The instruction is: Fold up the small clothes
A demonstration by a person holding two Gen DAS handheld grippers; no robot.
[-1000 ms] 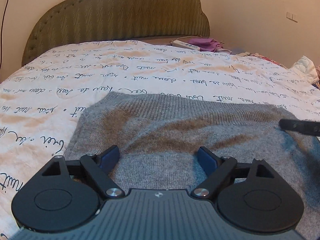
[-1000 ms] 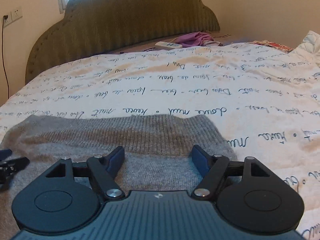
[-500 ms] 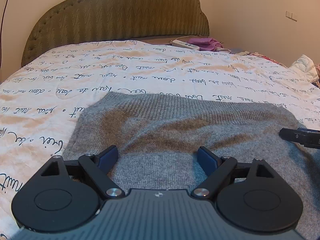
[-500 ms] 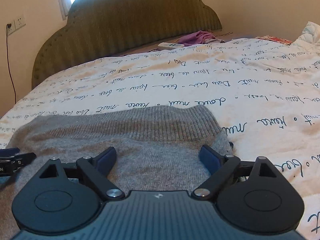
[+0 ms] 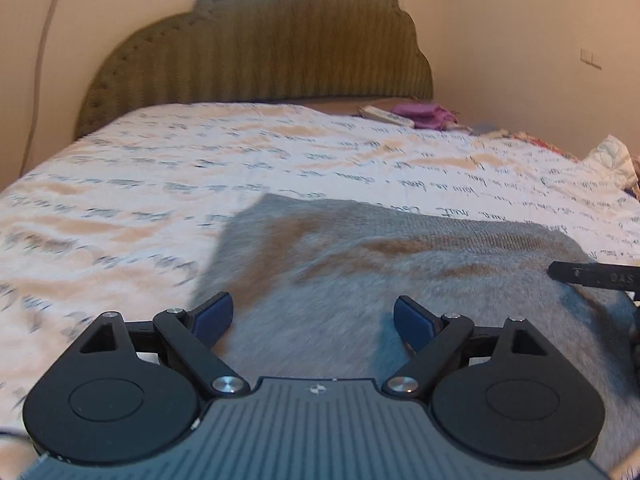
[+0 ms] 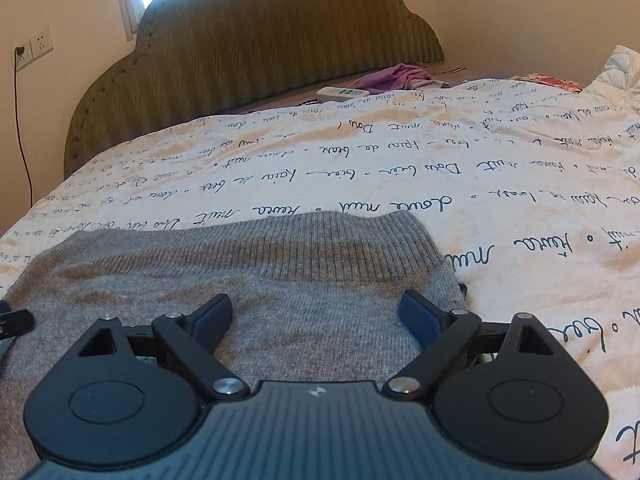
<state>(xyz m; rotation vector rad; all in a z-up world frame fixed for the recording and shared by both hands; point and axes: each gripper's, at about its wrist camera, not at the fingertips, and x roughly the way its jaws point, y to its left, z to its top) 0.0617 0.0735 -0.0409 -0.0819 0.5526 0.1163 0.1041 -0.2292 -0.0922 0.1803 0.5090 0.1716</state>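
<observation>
Grey knit garment (image 5: 400,280) lies flat on the bed's script-printed quilt (image 5: 200,184), ribbed band along its far edge; seen again from the right wrist (image 6: 260,280); quilt (image 6: 440,168) spreads beyond it to the green padded headboard (image 6: 280,40).

My left gripper (image 5: 313,316) hangs over the garment's left part, blue pads (image 5: 212,316) spread wide, nothing between them; left-wrist view blurred.

My right gripper (image 6: 316,316) sits over the garment's right end, pads (image 6: 420,318) likewise wide apart, empty; right pad near the garment's right edge; contact with the knit I cannot tell.

By the headboard: purple cloth (image 6: 394,76), white remote (image 6: 342,93) just beside it.
</observation>
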